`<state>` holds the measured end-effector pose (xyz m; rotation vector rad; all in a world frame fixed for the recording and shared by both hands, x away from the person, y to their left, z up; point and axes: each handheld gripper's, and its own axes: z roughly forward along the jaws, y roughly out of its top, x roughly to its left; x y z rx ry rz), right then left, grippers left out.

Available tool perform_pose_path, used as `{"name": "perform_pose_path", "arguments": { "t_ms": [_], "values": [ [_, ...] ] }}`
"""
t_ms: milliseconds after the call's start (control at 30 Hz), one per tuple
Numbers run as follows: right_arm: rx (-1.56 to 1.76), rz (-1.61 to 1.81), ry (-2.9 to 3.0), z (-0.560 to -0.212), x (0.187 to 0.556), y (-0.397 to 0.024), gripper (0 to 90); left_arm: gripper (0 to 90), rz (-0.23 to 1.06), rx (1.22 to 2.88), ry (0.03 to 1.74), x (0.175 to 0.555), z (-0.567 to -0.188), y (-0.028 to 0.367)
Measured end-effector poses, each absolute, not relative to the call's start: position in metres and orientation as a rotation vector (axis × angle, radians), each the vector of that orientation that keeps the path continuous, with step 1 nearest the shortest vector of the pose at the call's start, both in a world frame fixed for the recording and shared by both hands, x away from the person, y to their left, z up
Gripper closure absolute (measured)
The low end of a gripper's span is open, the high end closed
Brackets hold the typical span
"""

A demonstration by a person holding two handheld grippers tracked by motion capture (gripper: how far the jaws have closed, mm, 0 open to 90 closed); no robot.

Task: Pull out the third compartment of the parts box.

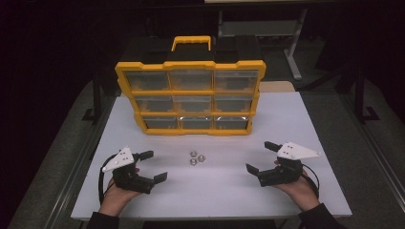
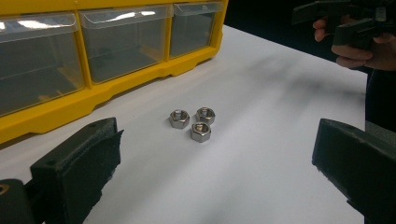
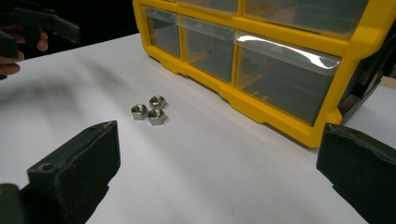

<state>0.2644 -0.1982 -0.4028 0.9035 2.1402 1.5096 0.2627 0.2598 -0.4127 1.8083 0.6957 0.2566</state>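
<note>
Low in the high view, the left tool (image 1: pixel 152 166) and right tool (image 1: pixel 259 156) rested gaping and empty on the white worktop (image 1: pixel 286 119). Three small steel hex nuts (image 1: pixel 197 157) clustered at centre, below the yellow plastic drawer organizer (image 1: pixel 189 98). Packed touching, they risked scattering if a jaw nudged neighbours.

Shiny metal nuts (image 2: pixel 192 122), glossy yellow plastic organizer (image 1: pixel 189 97) with clear drawers, matt white table (image 1: pixel 286 124)

three nuts (image 1: pixel 197 157) lie on the table (image 1: pixel 286 114) before the drawer cabinet (image 1: pixel 190 98), between both tongs.
</note>
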Motion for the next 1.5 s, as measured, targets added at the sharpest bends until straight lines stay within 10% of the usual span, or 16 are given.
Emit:
{"name": "perform_pose_path", "arguments": {
  "t_ms": [1500],
  "values": [
    [0.846, 1.555, 2.168, -0.389, 0.294, -0.172, 0.0, 0.6, 0.217, 1.813, 0.684, 0.264, -0.413, 0.257]
  ]
}}
